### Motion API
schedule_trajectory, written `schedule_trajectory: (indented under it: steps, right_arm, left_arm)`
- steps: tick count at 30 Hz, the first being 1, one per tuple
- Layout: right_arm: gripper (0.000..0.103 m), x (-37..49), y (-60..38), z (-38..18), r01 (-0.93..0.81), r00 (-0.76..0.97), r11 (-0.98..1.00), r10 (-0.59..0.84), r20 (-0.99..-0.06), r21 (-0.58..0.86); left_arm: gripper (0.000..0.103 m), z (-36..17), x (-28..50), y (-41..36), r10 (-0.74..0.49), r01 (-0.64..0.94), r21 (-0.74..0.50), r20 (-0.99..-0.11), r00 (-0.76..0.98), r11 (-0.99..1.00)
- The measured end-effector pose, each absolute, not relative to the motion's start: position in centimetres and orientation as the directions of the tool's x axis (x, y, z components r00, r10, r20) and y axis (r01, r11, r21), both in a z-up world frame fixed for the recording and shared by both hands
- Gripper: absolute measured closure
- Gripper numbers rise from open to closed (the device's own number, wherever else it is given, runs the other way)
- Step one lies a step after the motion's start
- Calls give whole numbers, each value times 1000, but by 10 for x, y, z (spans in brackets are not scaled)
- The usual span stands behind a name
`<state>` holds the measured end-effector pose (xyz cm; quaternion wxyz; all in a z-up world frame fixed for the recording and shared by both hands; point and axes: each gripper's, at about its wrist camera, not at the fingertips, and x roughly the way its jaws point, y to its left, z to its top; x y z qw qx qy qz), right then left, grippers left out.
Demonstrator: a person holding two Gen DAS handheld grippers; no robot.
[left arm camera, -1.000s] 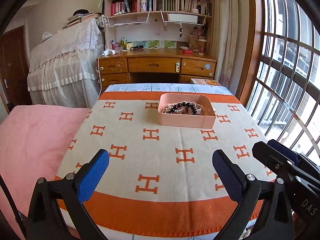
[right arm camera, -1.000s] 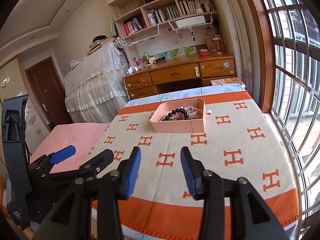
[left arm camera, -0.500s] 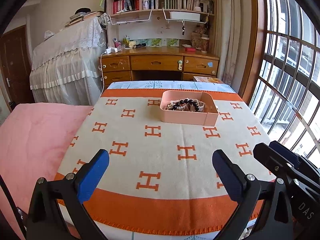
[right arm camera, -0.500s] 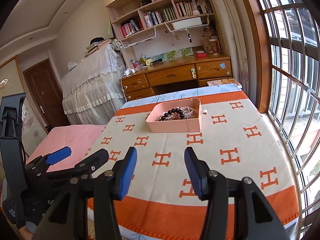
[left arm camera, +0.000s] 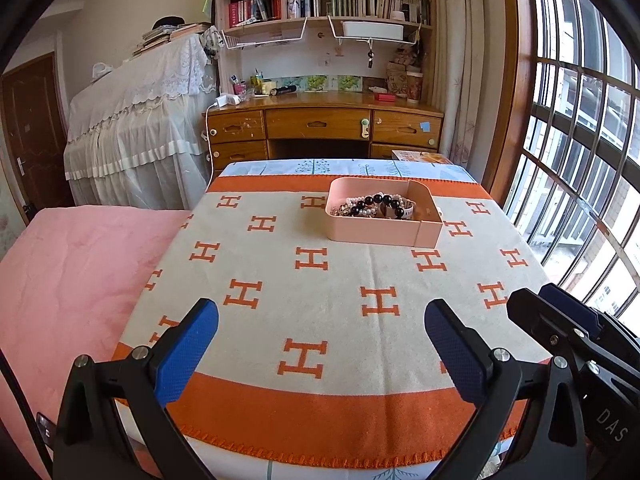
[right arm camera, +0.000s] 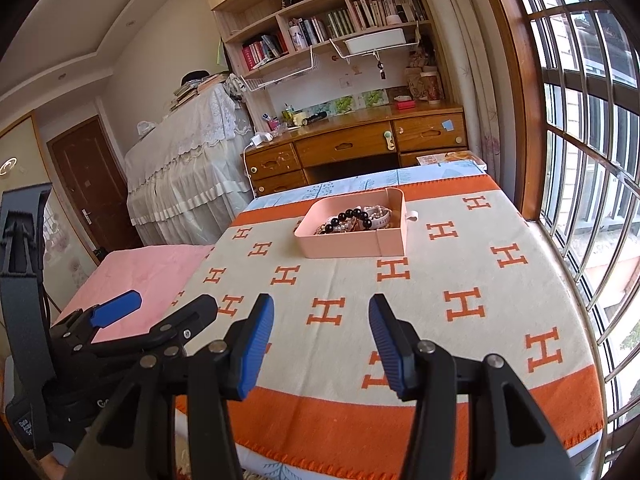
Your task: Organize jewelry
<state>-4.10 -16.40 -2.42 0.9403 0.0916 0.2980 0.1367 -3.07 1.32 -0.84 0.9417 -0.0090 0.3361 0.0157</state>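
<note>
Tray point(left arm camera: 376, 234), pink, rectangular, upper centre of frame, resting on orange-and-cream H-pattern blanket point(left arm camera: 320, 292); holds black bead bracelet point(left arm camera: 378, 202) among tangled jewelry. Left gripper point(left arm camera: 320, 344): jaws spread wide, empty, lower frame. Right gripper point(right arm camera: 322, 340): jaws parted, empty, well short of tray.

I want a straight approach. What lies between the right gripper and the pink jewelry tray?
Only bare H-patterned blanket lies between the right gripper and the pink tray, as the right wrist view shows.
</note>
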Motion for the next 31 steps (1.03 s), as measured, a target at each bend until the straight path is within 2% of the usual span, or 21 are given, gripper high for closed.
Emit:
schedule_trajectory:
  steps: [31]
  right_arm:
    - [53, -44, -160, -36, -199, 771, 943, 319, -551, 268]
  left_arm:
    - [1, -18, -40, 13, 28, -39, -4, -645, 763, 999]
